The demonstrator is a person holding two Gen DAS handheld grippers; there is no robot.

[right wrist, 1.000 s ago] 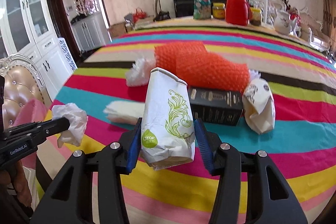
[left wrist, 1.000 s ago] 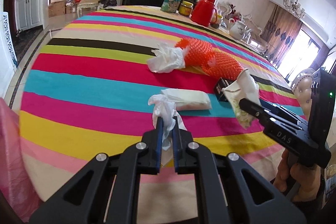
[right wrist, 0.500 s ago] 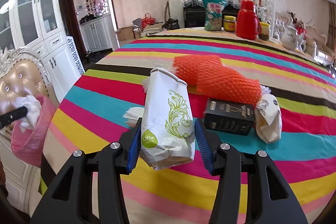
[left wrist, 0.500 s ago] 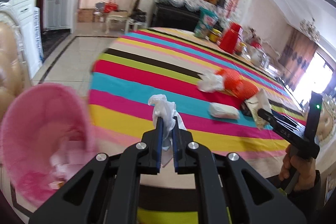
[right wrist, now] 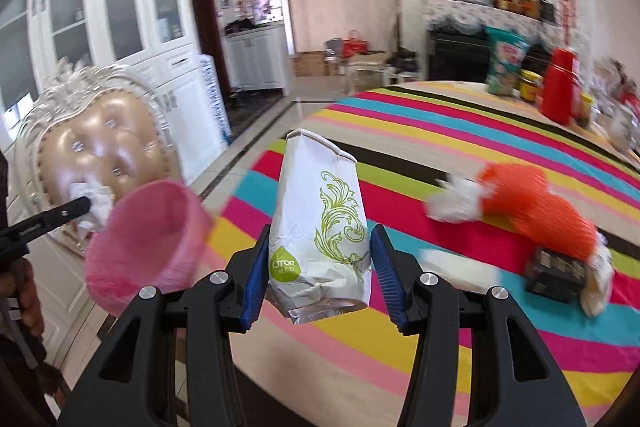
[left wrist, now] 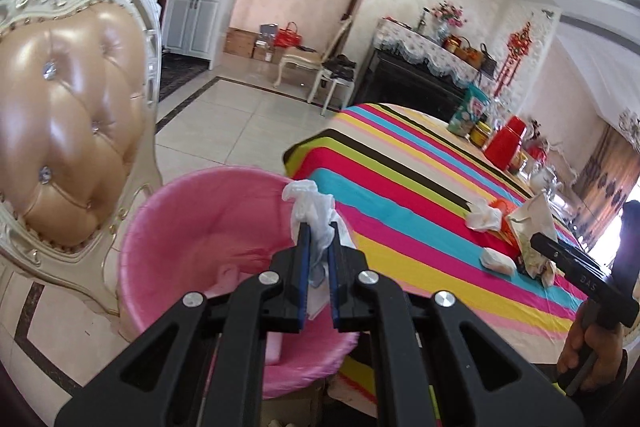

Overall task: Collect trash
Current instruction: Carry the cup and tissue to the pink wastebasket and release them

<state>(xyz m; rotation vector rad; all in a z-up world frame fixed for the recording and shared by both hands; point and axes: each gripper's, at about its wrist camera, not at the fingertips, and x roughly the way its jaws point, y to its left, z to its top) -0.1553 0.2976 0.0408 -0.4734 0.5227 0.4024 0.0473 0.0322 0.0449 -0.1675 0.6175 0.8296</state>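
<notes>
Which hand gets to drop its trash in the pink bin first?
Probably the left. The left gripper, shut on a crumpled tissue, is right over the pink bin. The right gripper holds a white paper bag above the striped table, beside the bin.

Two grippers [left wrist: 318, 247] [right wrist: 318, 259], one pink bin [left wrist: 192, 227], one black box [right wrist: 556, 273], one orange net [right wrist: 536, 205].

- Left gripper [left wrist: 318, 241] points downward, jaws clamped on a tissue [left wrist: 310, 205].
- Right gripper [right wrist: 318, 267] points downward, jaws gripping a paper bag [right wrist: 318, 223].
</notes>
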